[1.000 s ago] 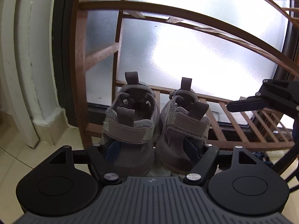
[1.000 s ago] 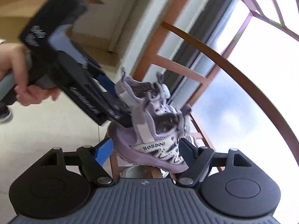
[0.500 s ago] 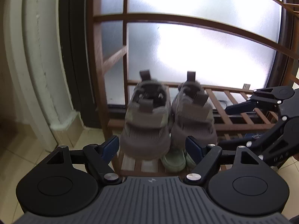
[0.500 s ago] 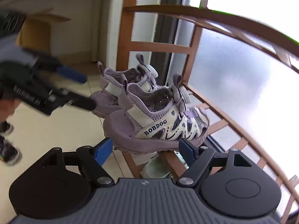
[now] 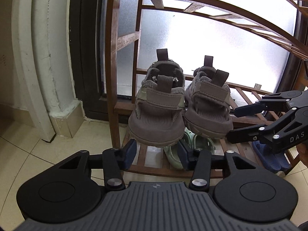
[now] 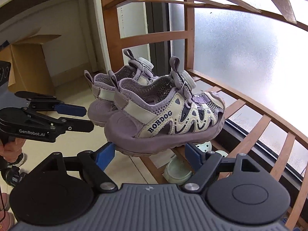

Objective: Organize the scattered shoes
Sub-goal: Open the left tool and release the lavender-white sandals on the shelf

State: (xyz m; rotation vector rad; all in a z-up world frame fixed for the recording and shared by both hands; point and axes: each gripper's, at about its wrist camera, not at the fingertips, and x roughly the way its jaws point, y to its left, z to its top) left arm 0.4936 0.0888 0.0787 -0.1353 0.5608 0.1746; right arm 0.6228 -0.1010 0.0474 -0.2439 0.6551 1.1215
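- The pair of sandals (image 6: 154, 111) sits side by side on the upper slatted shelf (image 6: 248, 127) of the wooden rack (image 5: 111, 61), heels toward us and hanging a little past the front edge, toes toward the frosted window (image 5: 221, 44).
- The two sandals touch or nearly touch; the left one (image 5: 156, 113) sits slightly nearer the rack's end post than the right one (image 5: 208, 107).
- Left gripper (image 5: 156, 152): fingers wide apart, holding nothing, just below and in front of the left heel.
- Right gripper (image 6: 150, 154): fingers also spread wide and empty, under the near sandal's sole.
- We judge the placing done and the step in hand to be clearing away. Best drawn straight back and slightly down, so no finger catches an overhanging heel and tips a sandal off.
- If the heels look too far out, we would nudge each sole inward with a flat finger first.
- Lower shelf holds green clogs (image 5: 173, 154) and blue slippers (image 5: 269, 157); more shoes on the floor (image 6: 11, 175) remain to be gathered.
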